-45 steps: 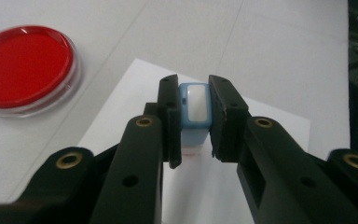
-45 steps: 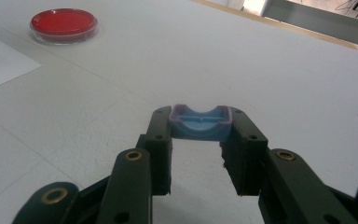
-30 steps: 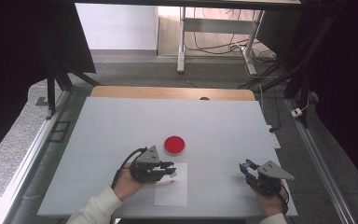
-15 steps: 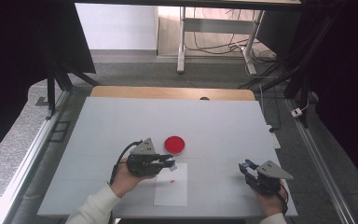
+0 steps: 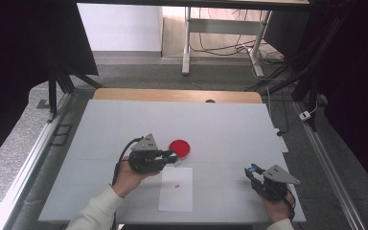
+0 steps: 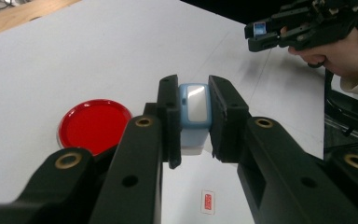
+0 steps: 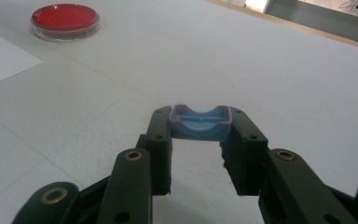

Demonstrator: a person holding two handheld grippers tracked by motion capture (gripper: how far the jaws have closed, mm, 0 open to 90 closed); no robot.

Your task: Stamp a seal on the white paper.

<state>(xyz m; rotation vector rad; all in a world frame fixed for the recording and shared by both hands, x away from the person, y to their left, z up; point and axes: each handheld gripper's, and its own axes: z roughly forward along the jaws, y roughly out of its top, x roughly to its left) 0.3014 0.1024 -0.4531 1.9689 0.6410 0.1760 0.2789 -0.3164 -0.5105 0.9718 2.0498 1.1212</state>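
The left gripper [image 6: 192,122], clamped on the blue stamp [image 6: 195,109], hovers beside the red ink pad [image 5: 178,148]; the right gripper [image 7: 200,135] grips the stamp's cap [image 7: 199,123].

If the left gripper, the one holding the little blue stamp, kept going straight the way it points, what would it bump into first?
Probably nothing soon. The left gripper points across the table toward the person's right, with the red dish off to one side of its line. Farther along is the right gripper, though depth is hard to judge.
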